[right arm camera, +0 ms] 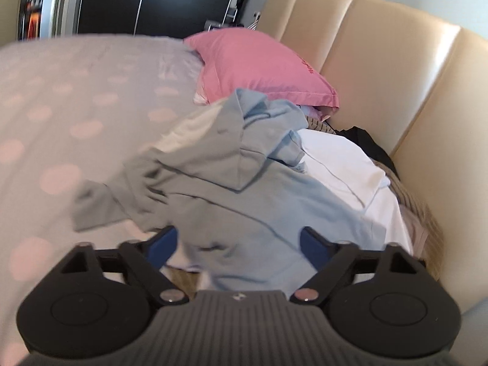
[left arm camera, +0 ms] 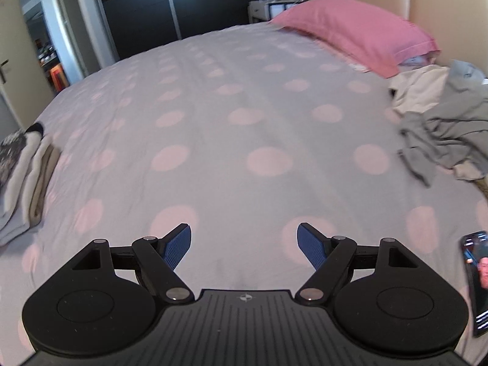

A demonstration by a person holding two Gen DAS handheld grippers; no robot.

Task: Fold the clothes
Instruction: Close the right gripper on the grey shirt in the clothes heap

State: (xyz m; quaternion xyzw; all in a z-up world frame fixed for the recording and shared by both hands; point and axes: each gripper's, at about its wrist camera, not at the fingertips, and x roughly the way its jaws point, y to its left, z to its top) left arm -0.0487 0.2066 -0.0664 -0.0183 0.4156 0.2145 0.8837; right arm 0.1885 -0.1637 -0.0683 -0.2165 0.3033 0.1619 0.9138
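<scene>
A rumpled light blue hoodie (right arm camera: 231, 183) lies on top of a heap of clothes by the headboard. My right gripper (right arm camera: 238, 244) hovers just over its near edge. Its blue fingers stand wide apart with the cloth lying between them, and the pads do not visibly press on it. In the left wrist view the same heap (left arm camera: 442, 128) sits at the far right, grey and cream. My left gripper (left arm camera: 244, 244) is open over the bare dotted bedspread (left arm camera: 228, 122), holding nothing.
A stack of folded clothes (left arm camera: 24, 177) rests at the bed's left edge. A pink pillow (right arm camera: 259, 64) lies against the beige padded headboard (right arm camera: 381, 76). A white garment (right arm camera: 335, 164) lies under the hoodie. A phone (left arm camera: 477, 283) sits on the bed at the right.
</scene>
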